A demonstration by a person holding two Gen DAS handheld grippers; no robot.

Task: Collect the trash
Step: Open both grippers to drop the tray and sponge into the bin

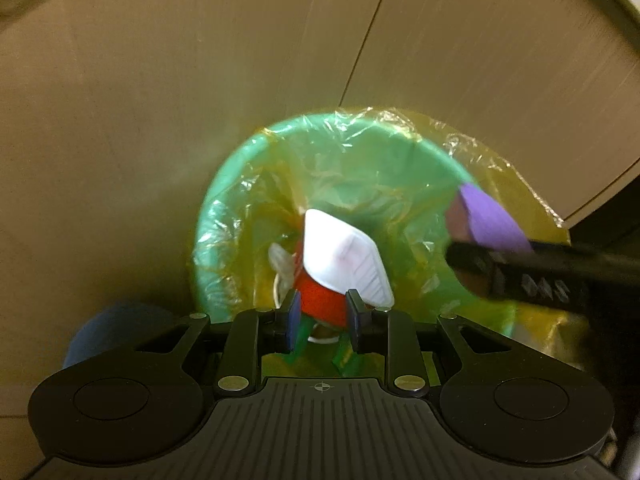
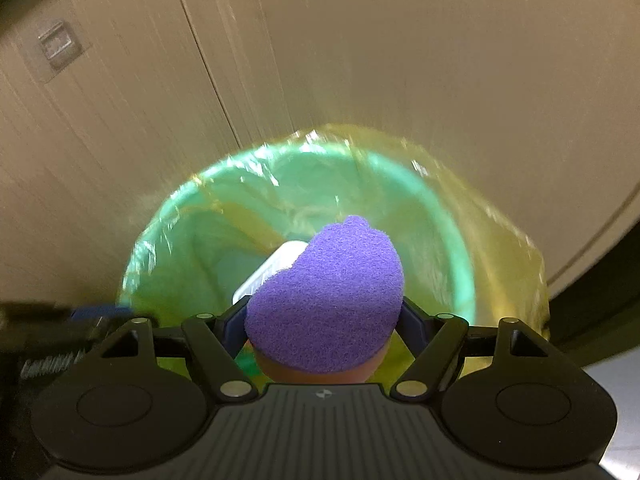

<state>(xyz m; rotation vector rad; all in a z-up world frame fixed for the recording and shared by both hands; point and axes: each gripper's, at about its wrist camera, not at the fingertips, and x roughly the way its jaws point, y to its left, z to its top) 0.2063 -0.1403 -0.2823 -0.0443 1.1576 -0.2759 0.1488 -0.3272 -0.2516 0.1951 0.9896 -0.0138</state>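
A green trash bin (image 1: 224,216) lined with a yellow plastic bag stands on the floor below both grippers; it also shows in the right wrist view (image 2: 448,216). My left gripper (image 1: 325,316) is shut on a red carton with a white end (image 1: 344,260), held over the bin's mouth. My right gripper (image 2: 322,328) is shut on a purple scouring sponge (image 2: 332,300), also held over the bin. That sponge (image 1: 488,216) and the right gripper show at the right of the left wrist view. The carton's white end (image 2: 276,268) shows behind the sponge.
Beige floor tiles (image 1: 160,100) with a dark joint line surround the bin. Some crumpled trash (image 1: 280,264) lies inside the bin. A blue object (image 1: 108,332) shows blurred at the lower left. A small metal floor plate (image 2: 56,44) lies far left.
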